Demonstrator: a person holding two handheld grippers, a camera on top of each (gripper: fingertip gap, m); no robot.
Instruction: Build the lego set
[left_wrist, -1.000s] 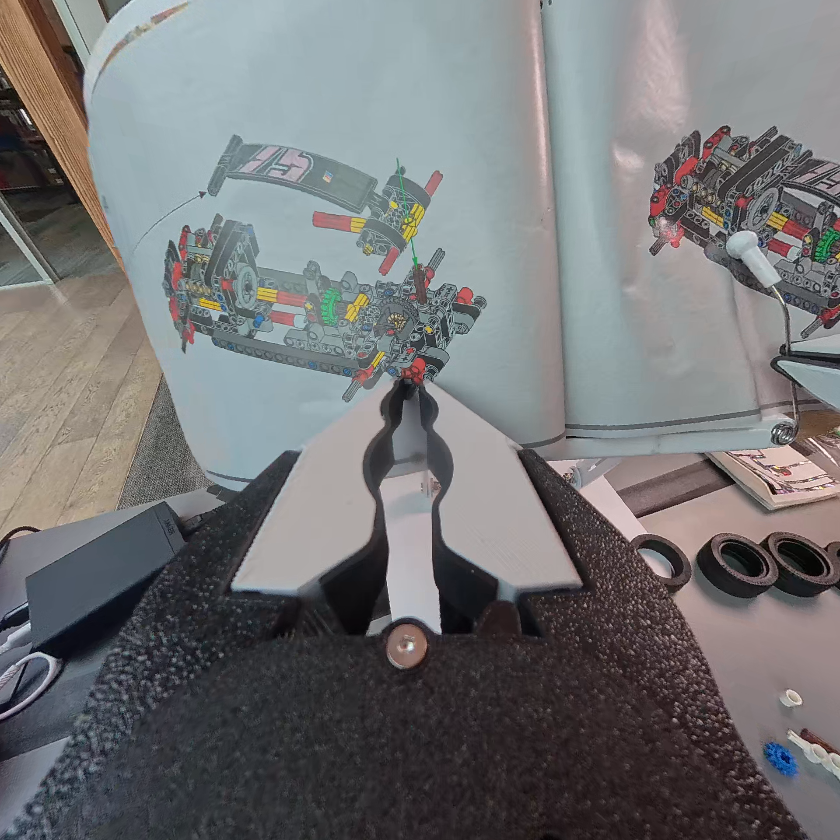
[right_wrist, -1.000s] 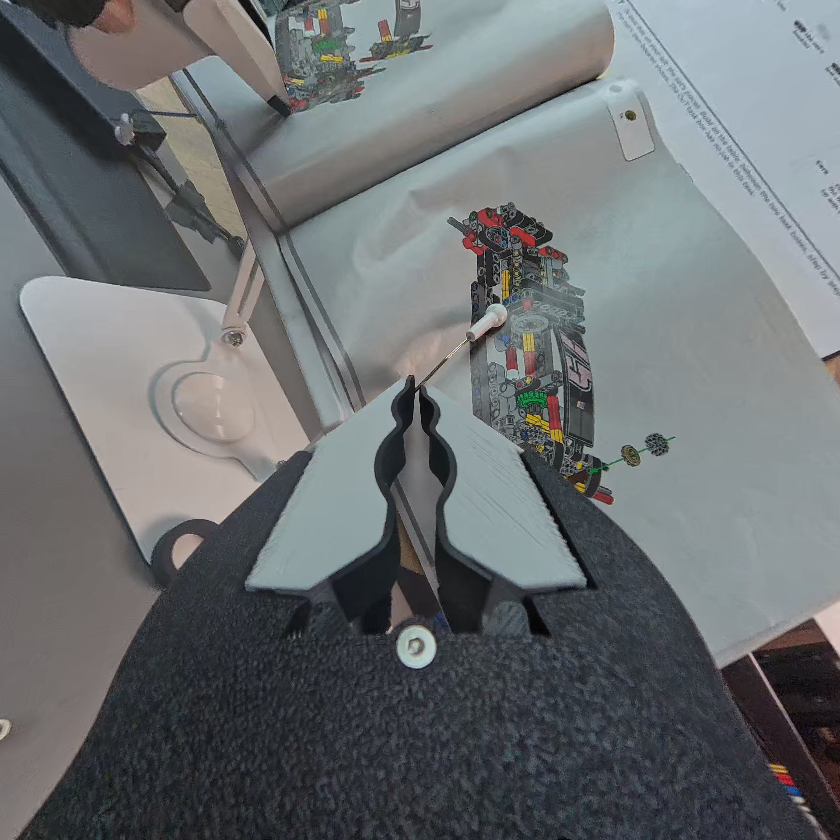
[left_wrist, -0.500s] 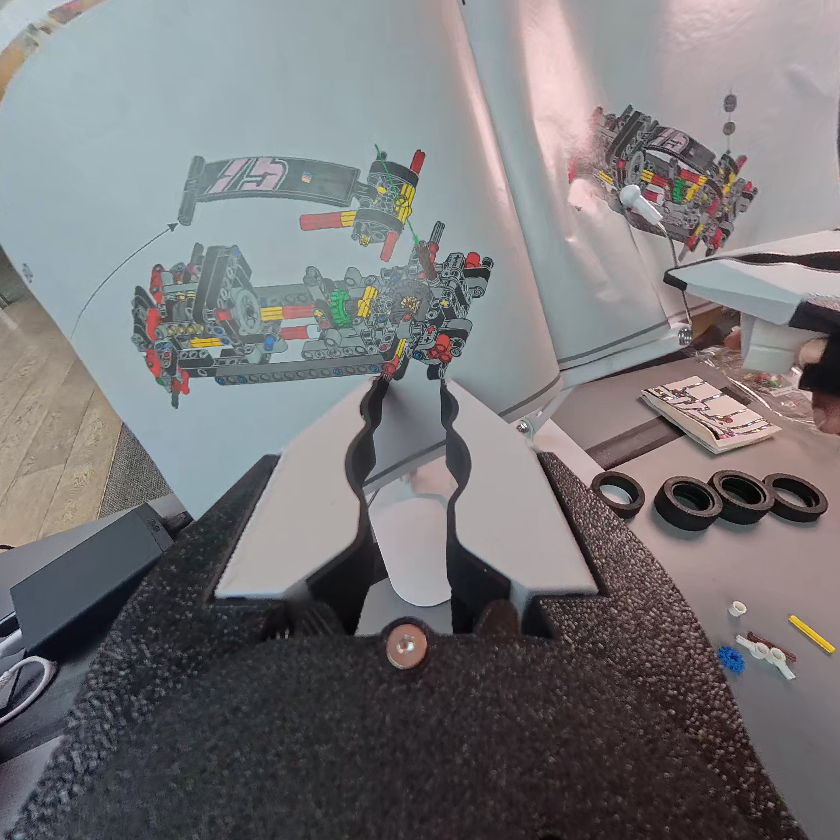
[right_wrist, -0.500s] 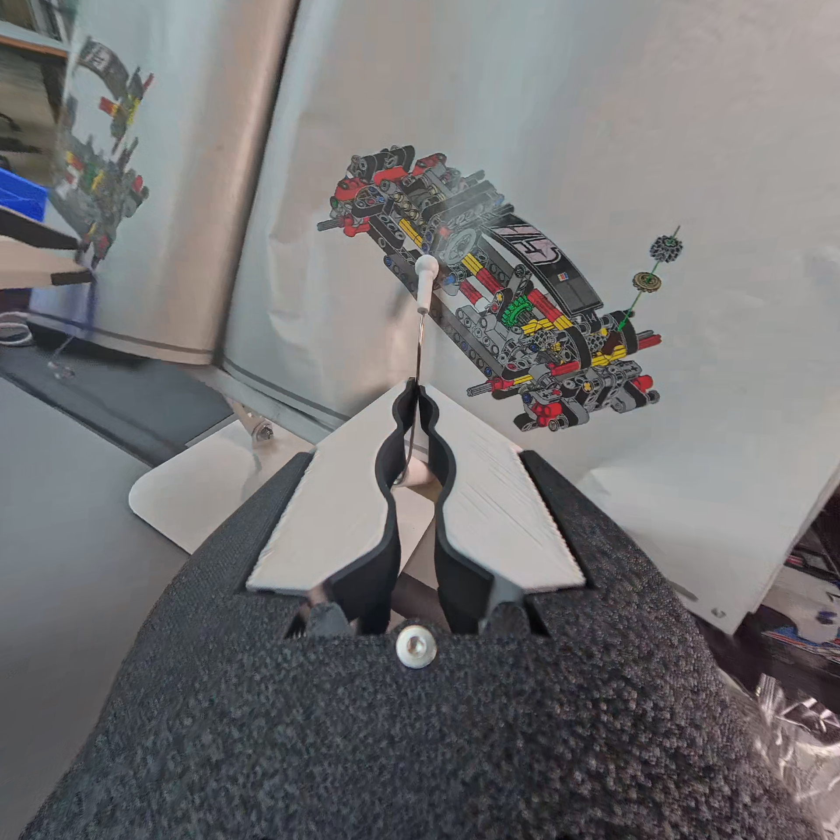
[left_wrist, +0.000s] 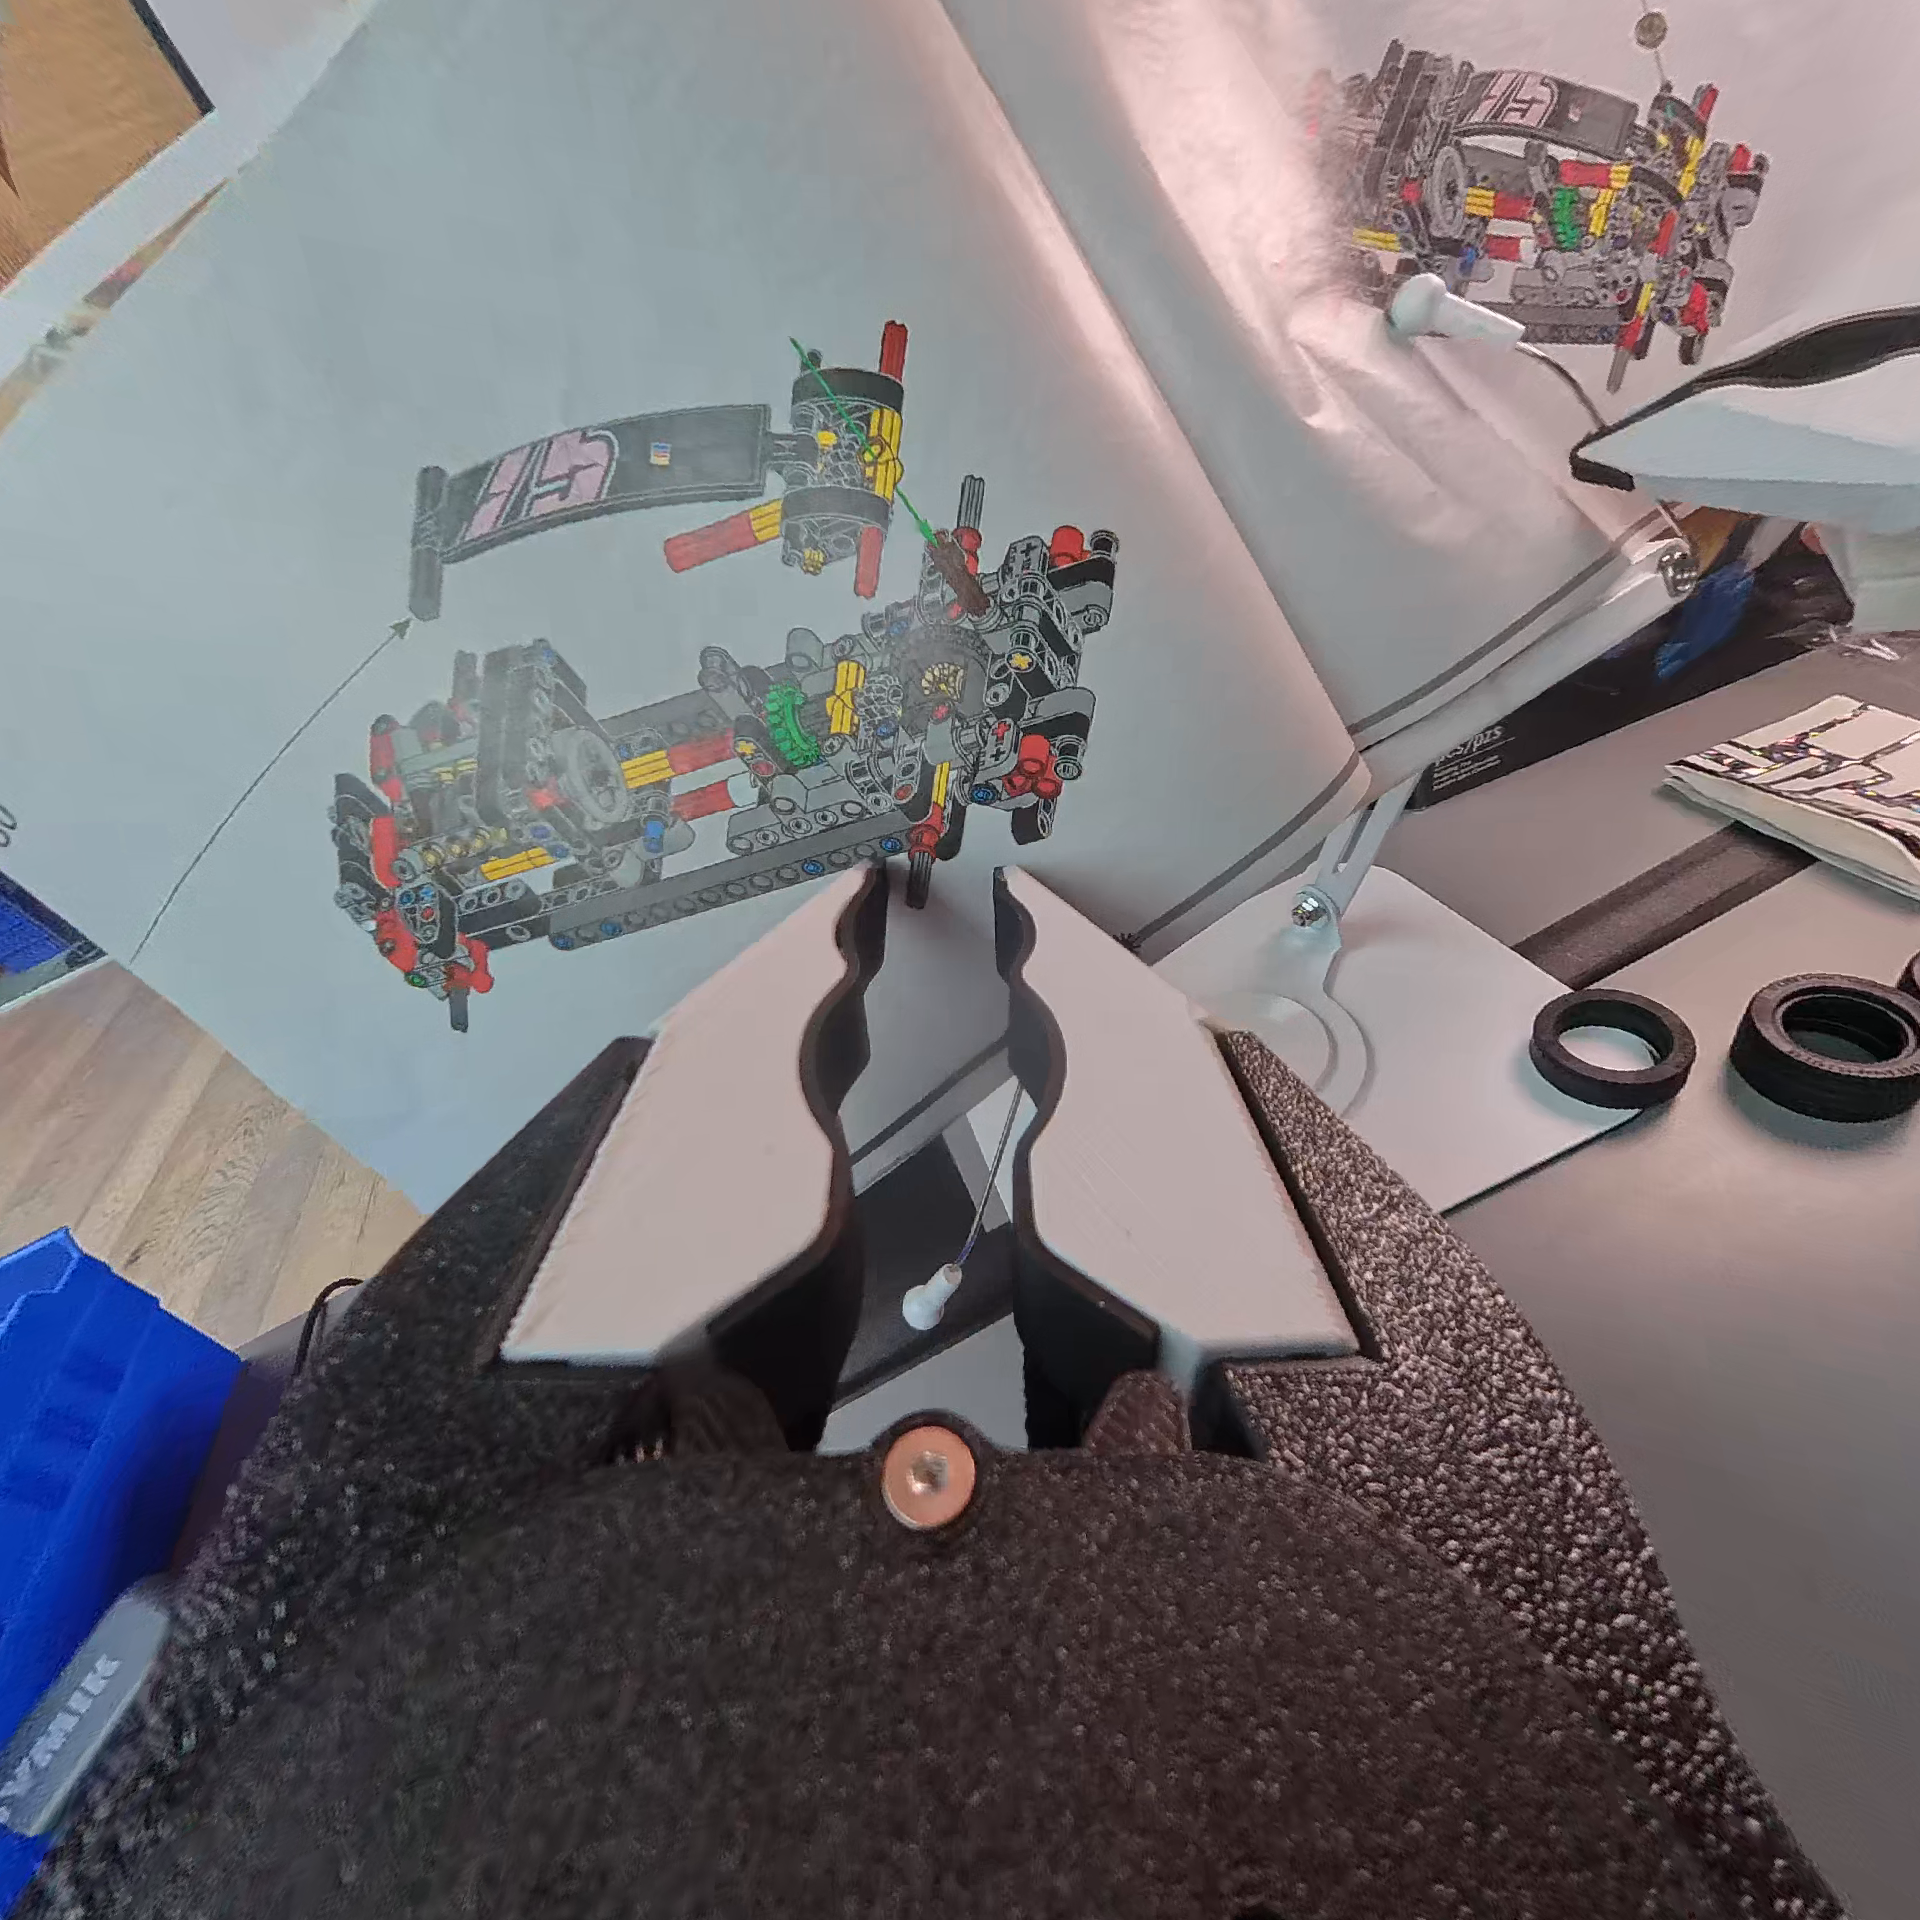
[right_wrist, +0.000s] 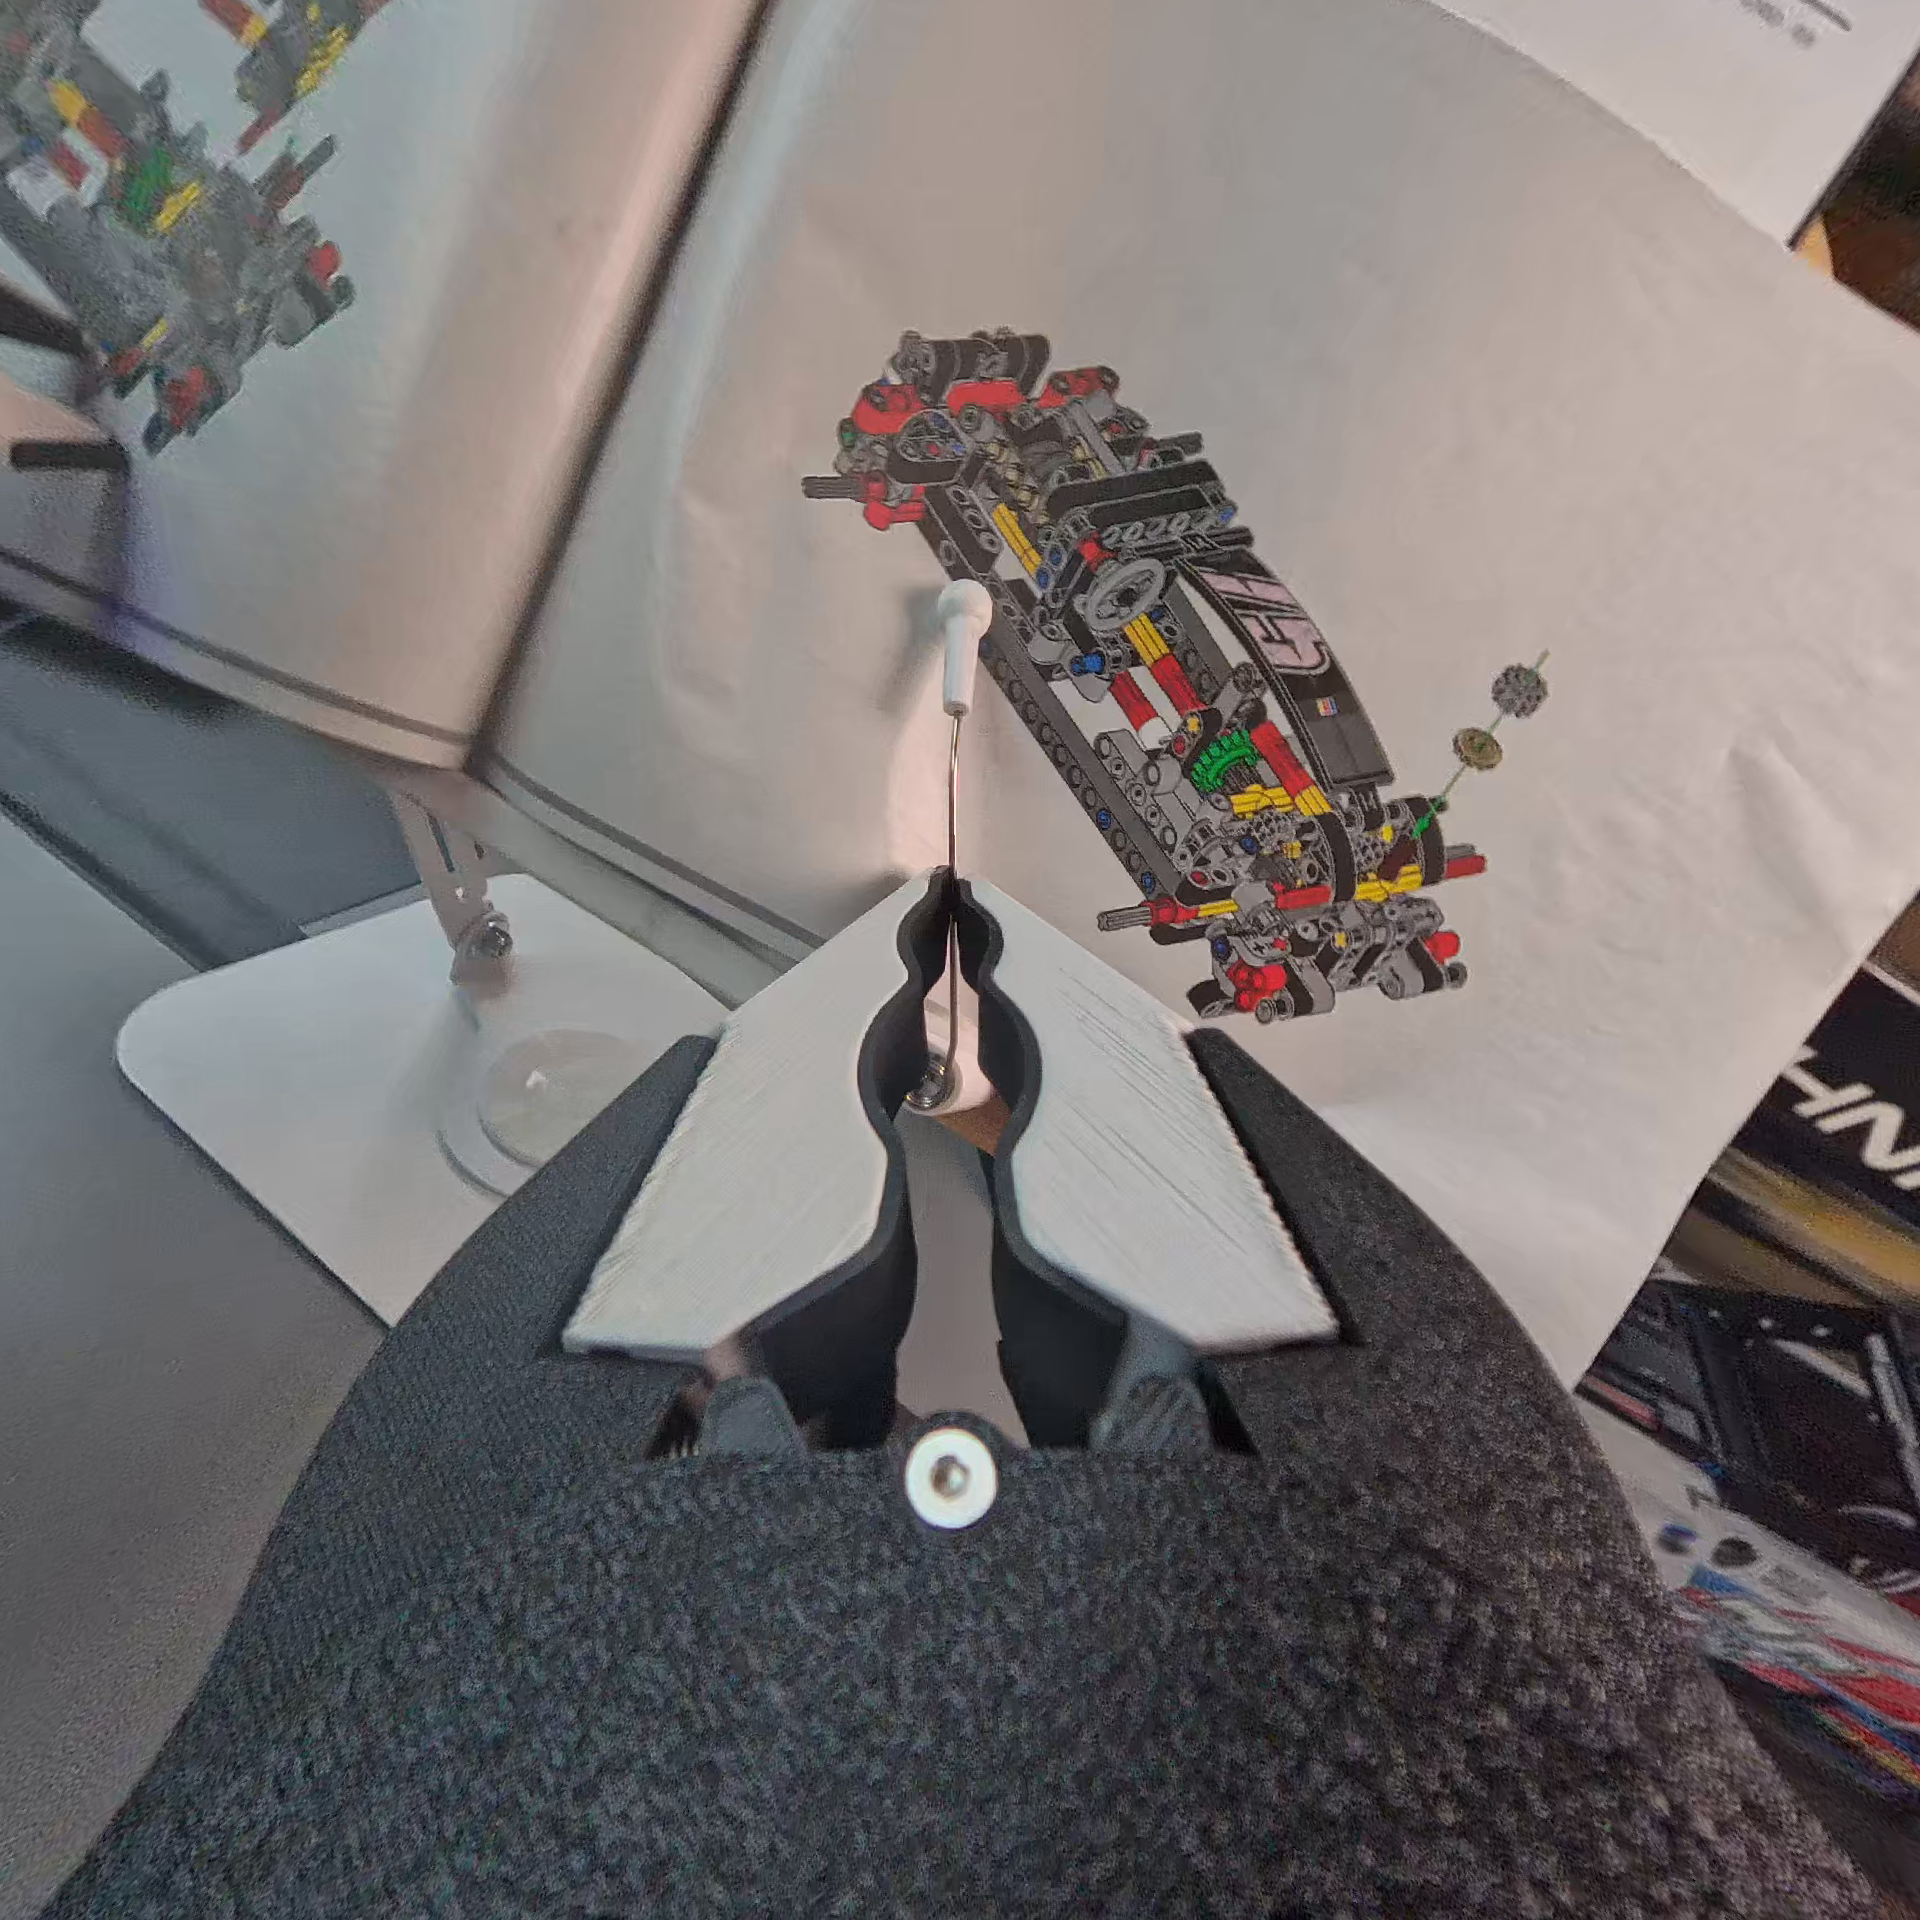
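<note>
The open instruction booklet (left_wrist: 582, 343) stands on a white book stand (left_wrist: 1455, 1049), with printed build pictures on both pages. My left gripper (left_wrist: 935, 885) is open in front of the left page and holds nothing. A thin wire page clip with a white tip (left_wrist: 921, 1301) hangs down between its fingers, untouched. My right gripper (right_wrist: 948, 883) is shut on the other wire page clip (right_wrist: 954, 790), whose white tip (right_wrist: 962, 623) rests on the right page (right_wrist: 1351, 312). The right gripper also shows in the left wrist view (left_wrist: 1766, 436).
Black rubber tyres (left_wrist: 1612, 1047) lie on the grey table to the right of the stand base (right_wrist: 312, 1091). A sticker sheet (left_wrist: 1818, 790) lies behind them. A blue bin (left_wrist: 83, 1475) is at the lower left. Boxes and bags (right_wrist: 1818, 1299) sit at the right.
My left gripper opened from shut and drew back, and the left wire clip now hangs loose between its fingers. My right gripper stayed shut on its wire clip while turning towards the right page.
</note>
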